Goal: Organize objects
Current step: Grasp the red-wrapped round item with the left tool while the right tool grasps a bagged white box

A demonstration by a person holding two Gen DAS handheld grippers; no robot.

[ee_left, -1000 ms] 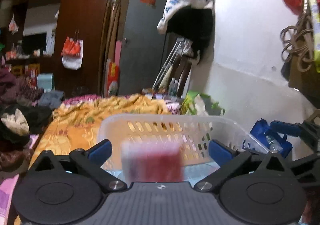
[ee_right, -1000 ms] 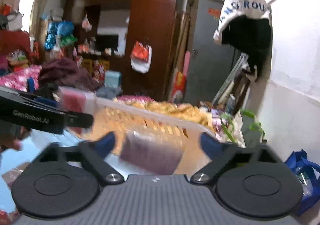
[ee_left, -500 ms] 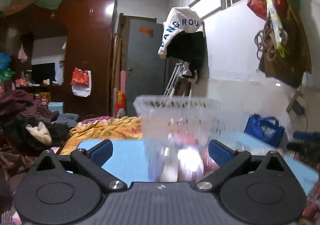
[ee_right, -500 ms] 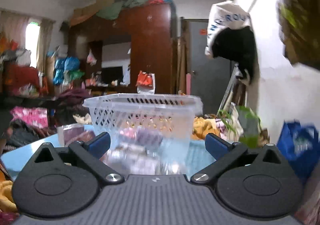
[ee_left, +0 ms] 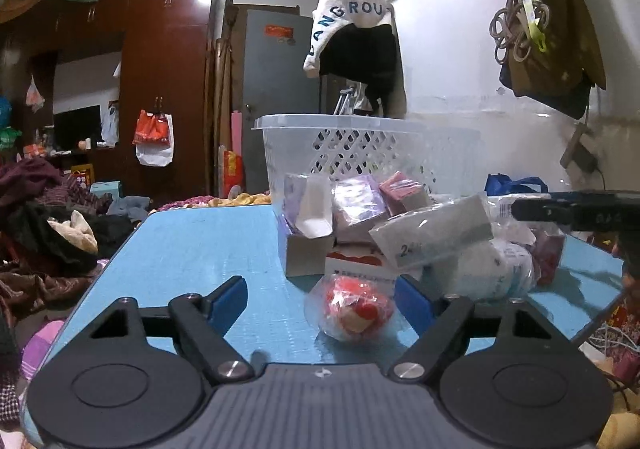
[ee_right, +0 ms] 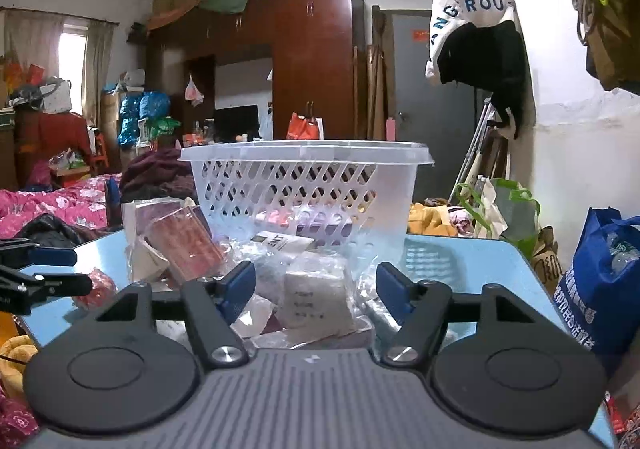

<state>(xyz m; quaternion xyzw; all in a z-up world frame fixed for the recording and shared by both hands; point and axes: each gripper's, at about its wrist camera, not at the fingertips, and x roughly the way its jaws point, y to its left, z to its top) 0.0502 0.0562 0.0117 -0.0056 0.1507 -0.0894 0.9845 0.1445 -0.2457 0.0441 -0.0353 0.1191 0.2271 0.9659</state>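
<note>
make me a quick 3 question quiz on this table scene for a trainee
1. True or false: the white basket lies tipped on its side.
2. Which item sits between the left gripper fingers? A) red and white bagged ball B) maroon box C) blue bag
3. What colour is the table?

Key:
1. False; it stands upright behind the pile.
2. A; the jaws are closing but not yet pressing it.
3. Light blue.
</note>
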